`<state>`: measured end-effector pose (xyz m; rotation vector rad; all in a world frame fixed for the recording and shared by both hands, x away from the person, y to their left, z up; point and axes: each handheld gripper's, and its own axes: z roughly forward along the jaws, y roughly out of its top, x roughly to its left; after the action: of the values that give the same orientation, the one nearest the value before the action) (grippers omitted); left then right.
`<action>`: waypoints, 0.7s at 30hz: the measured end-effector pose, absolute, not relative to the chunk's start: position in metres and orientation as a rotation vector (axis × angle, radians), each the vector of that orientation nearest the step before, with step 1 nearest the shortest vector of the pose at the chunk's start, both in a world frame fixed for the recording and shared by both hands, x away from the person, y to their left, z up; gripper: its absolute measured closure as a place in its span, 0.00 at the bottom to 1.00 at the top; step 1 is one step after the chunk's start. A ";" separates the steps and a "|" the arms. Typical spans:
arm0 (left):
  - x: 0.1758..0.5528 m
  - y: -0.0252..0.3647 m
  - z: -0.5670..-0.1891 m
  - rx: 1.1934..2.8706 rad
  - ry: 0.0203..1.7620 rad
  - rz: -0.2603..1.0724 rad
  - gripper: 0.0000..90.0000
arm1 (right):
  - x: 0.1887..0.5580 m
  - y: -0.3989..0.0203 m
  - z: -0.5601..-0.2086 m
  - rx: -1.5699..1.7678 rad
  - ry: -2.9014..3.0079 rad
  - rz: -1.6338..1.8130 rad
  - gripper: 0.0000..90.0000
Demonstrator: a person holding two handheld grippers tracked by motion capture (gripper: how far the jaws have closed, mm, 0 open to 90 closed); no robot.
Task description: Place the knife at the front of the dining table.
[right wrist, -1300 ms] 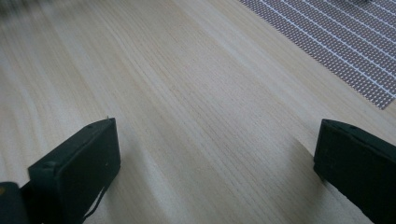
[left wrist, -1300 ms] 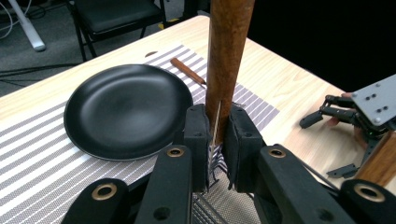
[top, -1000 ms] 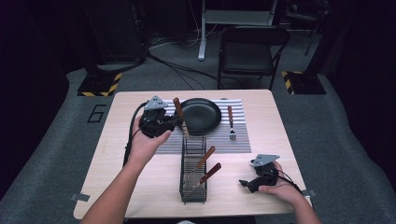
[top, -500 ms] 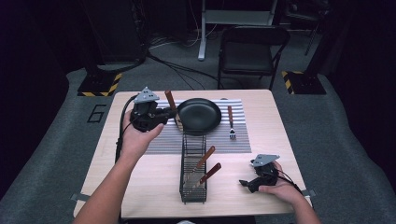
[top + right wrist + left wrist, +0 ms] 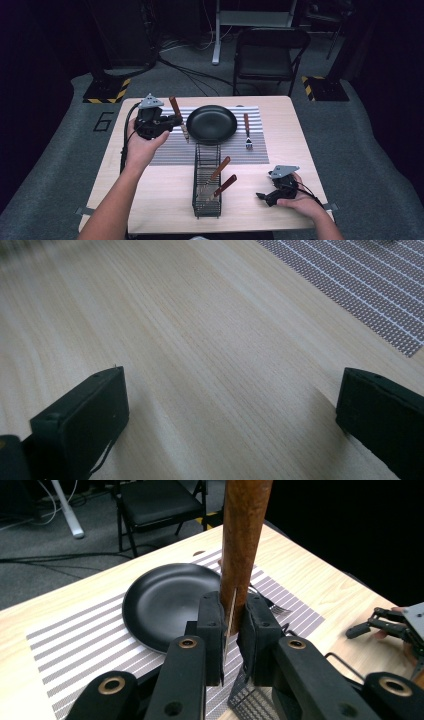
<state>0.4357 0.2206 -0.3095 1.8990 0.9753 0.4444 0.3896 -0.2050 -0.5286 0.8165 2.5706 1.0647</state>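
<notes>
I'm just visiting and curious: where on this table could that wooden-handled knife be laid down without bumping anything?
The striped grey placemat is bare left of the round black plate, below the left gripper holding the wooden-handled knife. Bare pale wood lies left of the black wire basket. It is crowded between basket, plate and fork.

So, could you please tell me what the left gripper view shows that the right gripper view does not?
Left gripper view: the left gripper shut on a wooden-handled knife, the black plate, the wire basket and the folding chair. Right gripper view: the right gripper with open jaws over bare wood. Both share the wooden table and the striped placemat.
</notes>
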 end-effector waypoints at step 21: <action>0.450 0.246 -0.351 1.895 1.132 0.470 0.89 | 0.390 -0.205 -0.529 0.816 2.572 1.064 0.00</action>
<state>0.4503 0.2458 -0.3508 1.8947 1.1322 0.4702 0.3896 -0.2050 -0.5285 0.8164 2.5716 1.0639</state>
